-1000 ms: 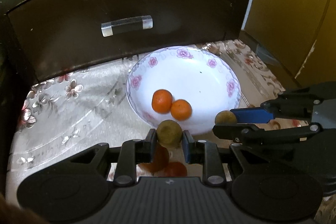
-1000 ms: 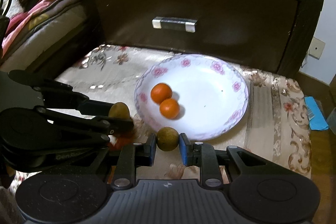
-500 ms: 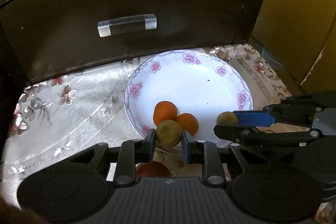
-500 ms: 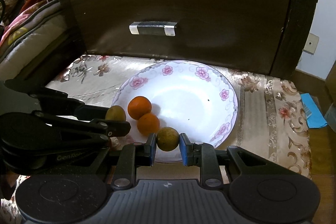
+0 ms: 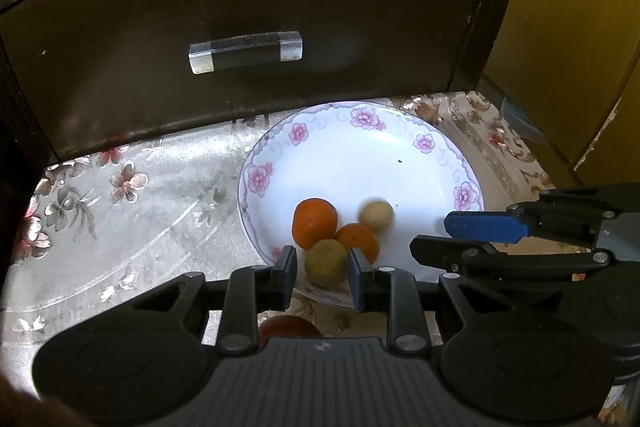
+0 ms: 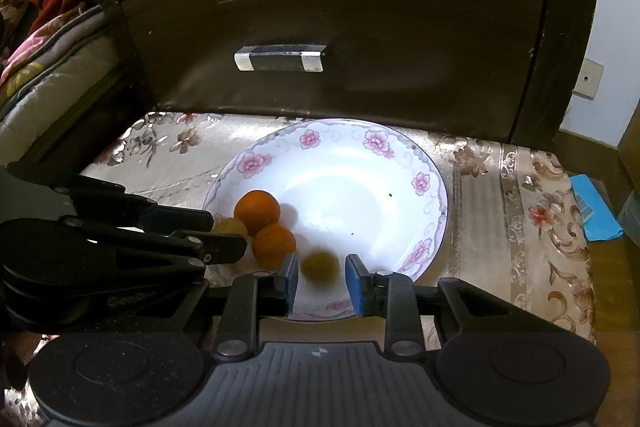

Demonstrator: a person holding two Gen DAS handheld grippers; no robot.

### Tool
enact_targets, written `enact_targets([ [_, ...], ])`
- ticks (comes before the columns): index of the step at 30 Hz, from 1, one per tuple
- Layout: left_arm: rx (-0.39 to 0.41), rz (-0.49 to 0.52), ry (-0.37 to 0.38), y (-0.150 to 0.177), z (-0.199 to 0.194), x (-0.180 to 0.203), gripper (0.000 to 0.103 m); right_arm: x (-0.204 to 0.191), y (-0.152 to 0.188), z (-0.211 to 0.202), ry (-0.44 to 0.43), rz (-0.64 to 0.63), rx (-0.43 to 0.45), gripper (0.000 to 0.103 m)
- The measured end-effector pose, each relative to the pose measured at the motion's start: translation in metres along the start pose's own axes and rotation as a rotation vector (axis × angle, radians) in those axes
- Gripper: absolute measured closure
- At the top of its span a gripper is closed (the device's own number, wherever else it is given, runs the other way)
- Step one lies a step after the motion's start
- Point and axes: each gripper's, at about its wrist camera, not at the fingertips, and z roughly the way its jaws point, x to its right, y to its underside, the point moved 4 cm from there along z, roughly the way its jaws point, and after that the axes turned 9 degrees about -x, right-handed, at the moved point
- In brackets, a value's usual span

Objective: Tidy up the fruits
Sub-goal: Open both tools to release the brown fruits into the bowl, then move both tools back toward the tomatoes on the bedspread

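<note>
The right gripper [image 6: 322, 277] stands apart at lower center, its greenish fruit [image 6: 319, 266] blurred and loose on the floral plate [image 6: 434, 183], beside 2 oranges [image 6: 257, 211]. The left gripper [image 5: 322, 273] is clamped on a second green fruit [image 5: 326, 262] over the plate's near rim. The loose fruit may roll toward the rim; releasing the second atop the oranges could scatter them.

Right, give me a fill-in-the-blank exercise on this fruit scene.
The plate holds ___ oranges.
The left gripper clamps a green fruit; the right gripper stands ___.
The flowers on the plate's rim are ___.
Missing: two; open; pink.
</note>
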Motion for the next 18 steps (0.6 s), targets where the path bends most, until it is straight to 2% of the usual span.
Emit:
enact_targets([
  [15, 0.014, 0.028, -0.018, 0.007, -0.012, 0.001, 0.064, -0.006, 0.005, -0.008, -0.017, -0.004, -0.003, 0.078],
  [18, 0.019, 0.041, -0.024, 0.009, -0.018, 0.001, 0.064, -0.008, 0.007, -0.010, -0.017, -0.007, -0.009, 0.075],
])
